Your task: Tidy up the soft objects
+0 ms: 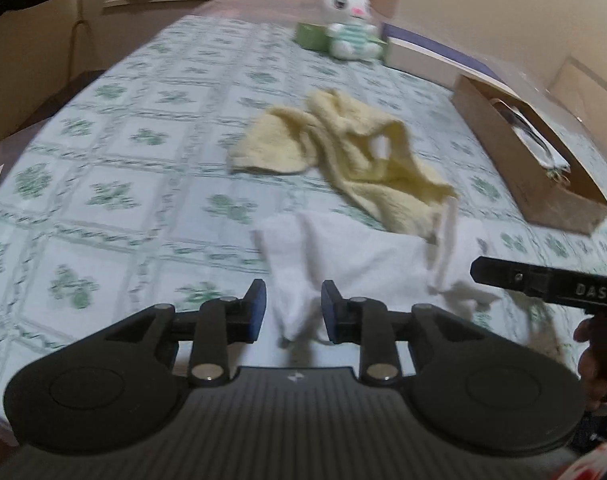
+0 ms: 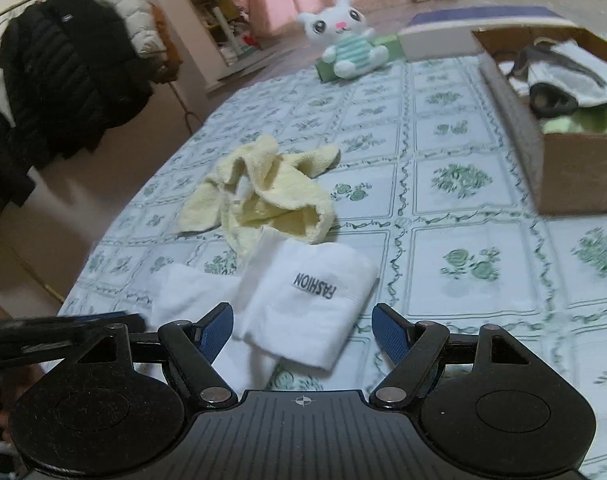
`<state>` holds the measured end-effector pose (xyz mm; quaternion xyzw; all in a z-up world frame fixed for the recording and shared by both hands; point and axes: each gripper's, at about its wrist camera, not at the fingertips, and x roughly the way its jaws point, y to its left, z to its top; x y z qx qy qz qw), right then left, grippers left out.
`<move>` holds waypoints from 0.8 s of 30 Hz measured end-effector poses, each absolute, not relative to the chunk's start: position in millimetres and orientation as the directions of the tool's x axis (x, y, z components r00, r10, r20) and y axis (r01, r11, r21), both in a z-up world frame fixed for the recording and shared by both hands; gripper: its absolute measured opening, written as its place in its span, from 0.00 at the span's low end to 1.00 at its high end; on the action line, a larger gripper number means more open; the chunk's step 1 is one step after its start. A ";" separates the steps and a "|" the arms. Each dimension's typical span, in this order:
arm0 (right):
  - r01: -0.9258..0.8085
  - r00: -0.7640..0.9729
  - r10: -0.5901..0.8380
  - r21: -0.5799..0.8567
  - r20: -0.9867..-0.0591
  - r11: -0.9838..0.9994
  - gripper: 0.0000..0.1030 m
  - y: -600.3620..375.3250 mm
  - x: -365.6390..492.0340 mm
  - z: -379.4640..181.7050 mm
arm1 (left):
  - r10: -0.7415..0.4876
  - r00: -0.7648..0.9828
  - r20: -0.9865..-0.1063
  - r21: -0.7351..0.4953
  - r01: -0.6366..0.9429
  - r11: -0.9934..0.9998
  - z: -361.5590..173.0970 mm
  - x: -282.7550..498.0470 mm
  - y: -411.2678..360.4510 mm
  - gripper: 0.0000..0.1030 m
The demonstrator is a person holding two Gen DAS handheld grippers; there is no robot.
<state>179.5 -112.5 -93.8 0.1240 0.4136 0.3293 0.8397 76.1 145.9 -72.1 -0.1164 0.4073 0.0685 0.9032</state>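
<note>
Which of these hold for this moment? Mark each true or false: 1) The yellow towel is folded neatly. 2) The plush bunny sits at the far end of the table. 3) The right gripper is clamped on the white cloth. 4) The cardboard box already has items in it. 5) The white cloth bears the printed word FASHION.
1) False: the yellow towel lies crumpled on the tablecloth.
2) True: the plush bunny sits at the far end.
3) False: the right gripper is open, and the white cloth lies loose between its fingers.
4) True: the cardboard box holds items.
5) True.
</note>
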 end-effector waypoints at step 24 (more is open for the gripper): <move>-0.679 0.625 0.474 -0.132 -0.621 0.722 0.11 -120.2 147.1 -60.5 | -0.091 0.665 -0.742 -0.225 -0.119 0.967 -77.1 88.1 121.5 0.25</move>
